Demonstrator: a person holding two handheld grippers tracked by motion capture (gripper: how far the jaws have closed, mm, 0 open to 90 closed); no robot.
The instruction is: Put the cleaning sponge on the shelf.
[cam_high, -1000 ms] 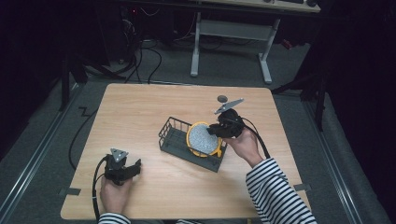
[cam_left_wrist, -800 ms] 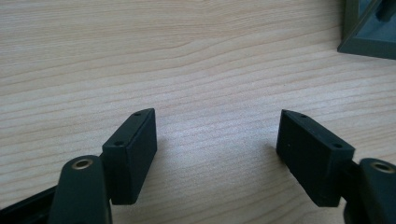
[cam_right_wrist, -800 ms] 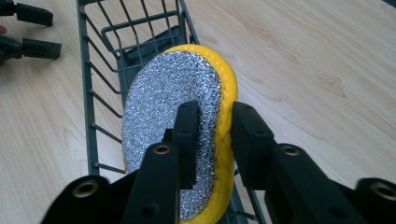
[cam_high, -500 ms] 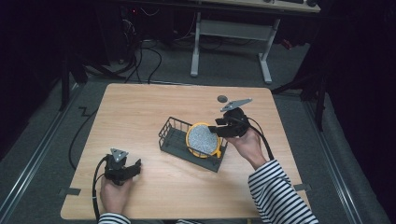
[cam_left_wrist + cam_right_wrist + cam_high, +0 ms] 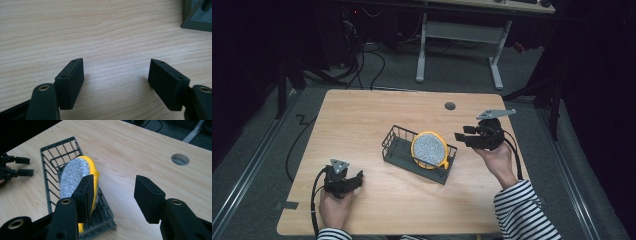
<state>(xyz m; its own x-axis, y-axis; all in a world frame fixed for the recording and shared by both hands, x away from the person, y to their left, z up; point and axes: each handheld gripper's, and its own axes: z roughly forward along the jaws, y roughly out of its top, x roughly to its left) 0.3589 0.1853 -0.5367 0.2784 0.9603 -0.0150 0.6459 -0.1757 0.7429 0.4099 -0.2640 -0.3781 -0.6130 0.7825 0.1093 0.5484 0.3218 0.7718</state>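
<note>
A dark wire basket [image 5: 398, 141] sits mid-table, and a round yellow-rimmed sponge with a silver scouring face [image 5: 429, 149] stands on edge inside its right end. In the right gripper view the sponge [image 5: 75, 173] leans in the basket [image 5: 53, 160] just behind the left jaw. My right gripper [image 5: 460, 136] hovers open to the right of the basket, holding nothing; its jaws stand apart around bare wood [image 5: 115, 195]. My left gripper [image 5: 358, 177] rests open near the table's front left, low over the wood [image 5: 116, 75], empty.
The wooden table [image 5: 362, 115] has a round cable hole [image 5: 450, 106] at the back right. A basket corner [image 5: 197, 15] shows far off in the left gripper view. Cables trail from both grippers. A desk frame [image 5: 459, 35] and dark floor lie beyond.
My right gripper has drawn back to the right, away from the sponge, leaving it standing in the basket. The left gripper has stayed put.
</note>
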